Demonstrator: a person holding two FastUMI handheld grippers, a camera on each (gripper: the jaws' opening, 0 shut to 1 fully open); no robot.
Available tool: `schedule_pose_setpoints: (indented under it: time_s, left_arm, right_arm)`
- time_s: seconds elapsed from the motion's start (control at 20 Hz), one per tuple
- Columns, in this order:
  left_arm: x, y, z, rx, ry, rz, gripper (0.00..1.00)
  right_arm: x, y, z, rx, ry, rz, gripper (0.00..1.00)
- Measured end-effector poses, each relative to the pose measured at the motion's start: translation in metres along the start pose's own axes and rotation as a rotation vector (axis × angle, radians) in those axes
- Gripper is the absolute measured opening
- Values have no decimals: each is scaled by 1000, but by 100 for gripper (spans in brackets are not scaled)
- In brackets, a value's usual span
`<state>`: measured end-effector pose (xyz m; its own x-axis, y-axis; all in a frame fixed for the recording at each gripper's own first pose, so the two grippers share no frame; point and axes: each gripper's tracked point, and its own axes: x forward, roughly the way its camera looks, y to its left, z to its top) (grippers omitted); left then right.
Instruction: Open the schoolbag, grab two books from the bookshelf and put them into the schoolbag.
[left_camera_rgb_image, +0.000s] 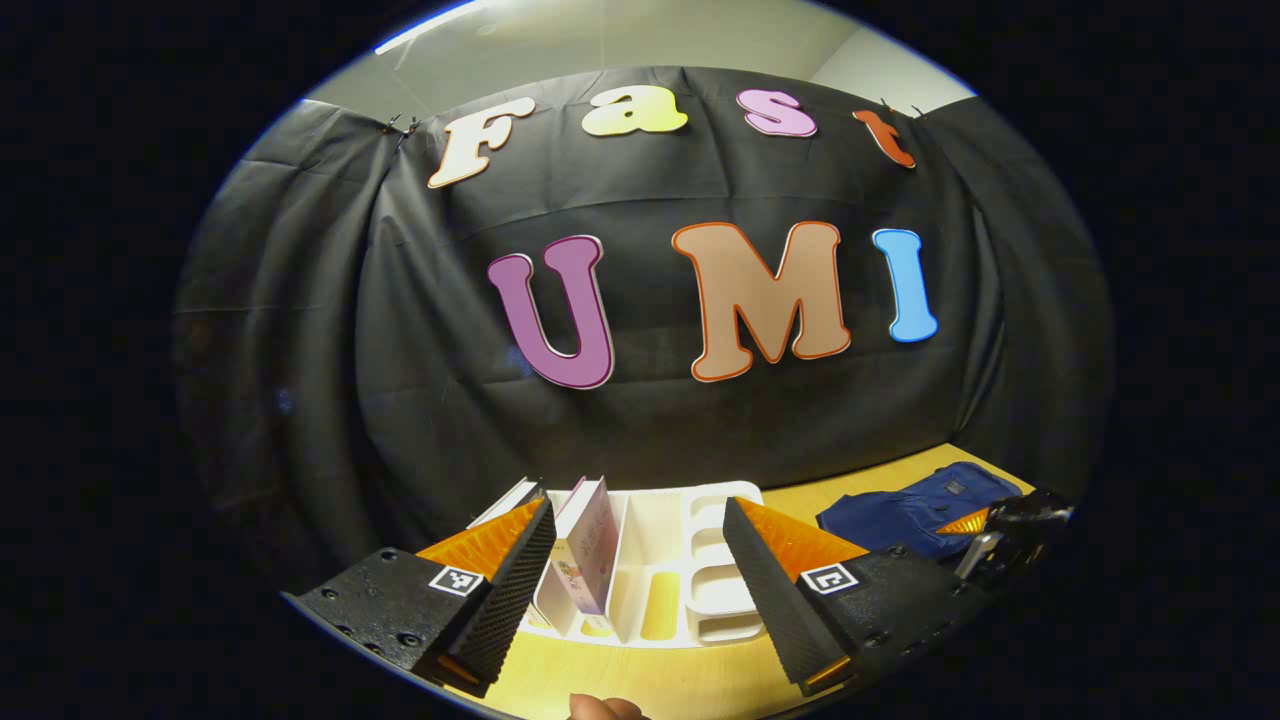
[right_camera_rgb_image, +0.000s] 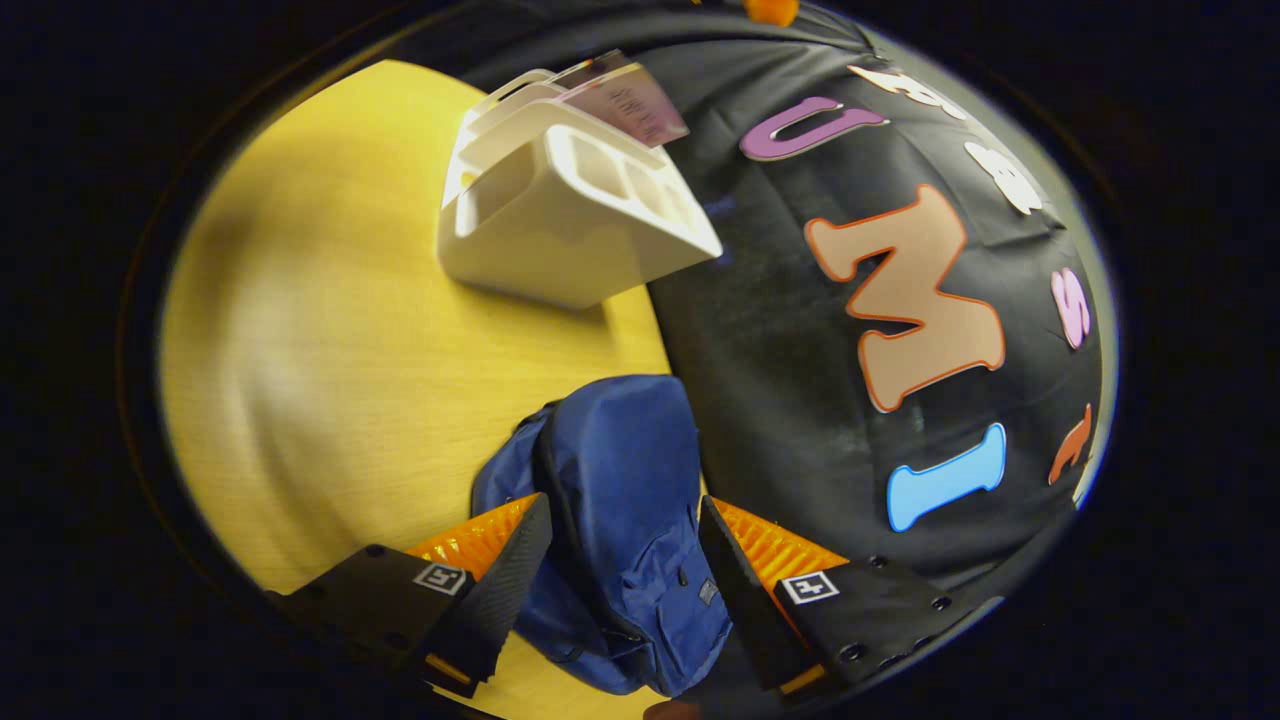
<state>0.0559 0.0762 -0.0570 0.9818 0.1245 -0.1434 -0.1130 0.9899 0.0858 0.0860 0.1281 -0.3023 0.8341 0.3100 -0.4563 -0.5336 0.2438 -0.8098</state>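
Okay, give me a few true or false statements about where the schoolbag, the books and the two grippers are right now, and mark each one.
1. The left gripper has its jaws open, empty, facing the white bookshelf. True.
2. A book stands in the bookshelf. True.
3. The right gripper is shut on a book. False: its jaws are open on either side of the blue schoolbag, and no book is between them.
4. The schoolbag sits on top of the bookshelf. False: it lies on the yellow table, apart from the bookshelf.
5. The bookshelf stands on the table near the black cloth wall. True.
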Motion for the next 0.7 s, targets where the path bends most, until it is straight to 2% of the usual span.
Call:
schedule_pose_setpoints:
  time_s: [0.3, 0.5, 0.7]
  left_arm:
    - [4, 18, -9, -7, 23, 32, 99]
    - [3, 29, -10, 3, 24, 54, 99]
    - [3, 38, -11, -4, 27, 71, 99]
  right_arm:
    - [36, 10, -7, -96, 40, -7, 87]
    - [58, 2, -2, -76, 48, -18, 82]
    - [60, 5, -9, -40, 103, 12, 50]
